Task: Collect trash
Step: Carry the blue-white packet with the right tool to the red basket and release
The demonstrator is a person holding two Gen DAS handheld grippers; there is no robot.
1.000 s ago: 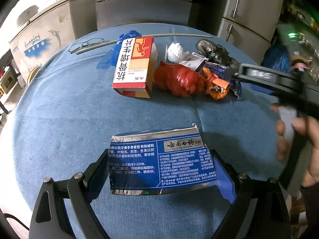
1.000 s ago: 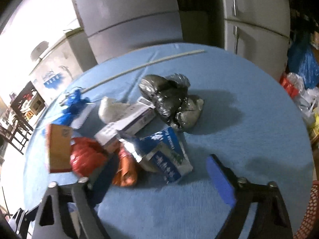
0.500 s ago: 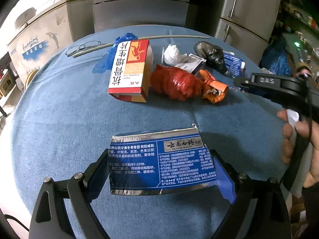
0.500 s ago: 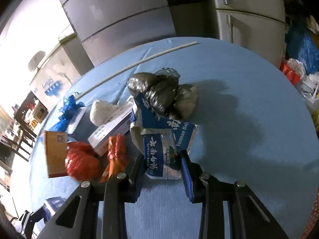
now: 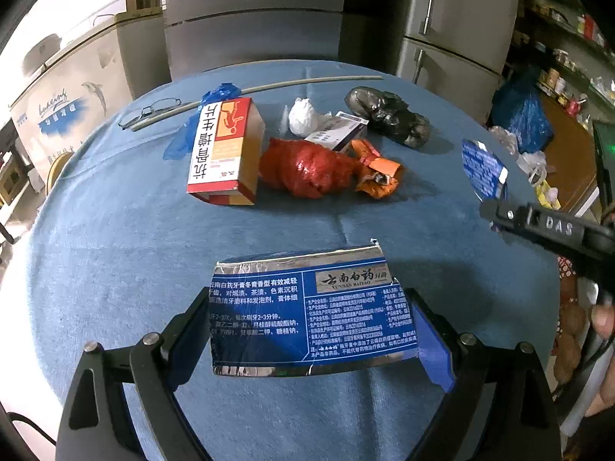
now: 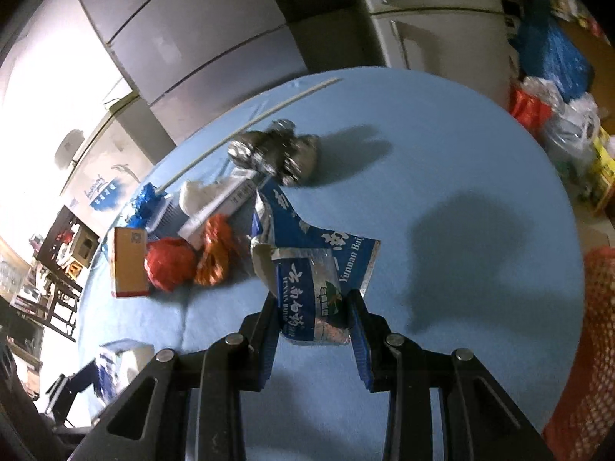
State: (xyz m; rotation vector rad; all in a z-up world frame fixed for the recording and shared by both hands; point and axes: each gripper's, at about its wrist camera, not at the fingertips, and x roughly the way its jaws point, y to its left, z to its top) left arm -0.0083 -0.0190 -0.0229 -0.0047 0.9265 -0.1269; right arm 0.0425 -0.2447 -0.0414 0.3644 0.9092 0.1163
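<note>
Item: your right gripper (image 6: pixel 313 317) has just clamped the crumpled blue wrapper (image 6: pixel 307 269), lifting it at 3 o'clock; your left gripper (image 5: pixel 309 326) grips the flattened blue carton (image 5: pixel 311 311). 2 pieces collected.

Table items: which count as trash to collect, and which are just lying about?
Trash: flattened toothpaste box in left gripper; torn toothpaste carton in right gripper; red bag; black bag; medicine box.
Lying about: eyeglasses; thin rod.

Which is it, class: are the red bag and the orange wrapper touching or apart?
Touching. The left wrist view shows the red bag pressed against the orange wrapper with no cloth visible between them; the right wrist view agrees.
</note>
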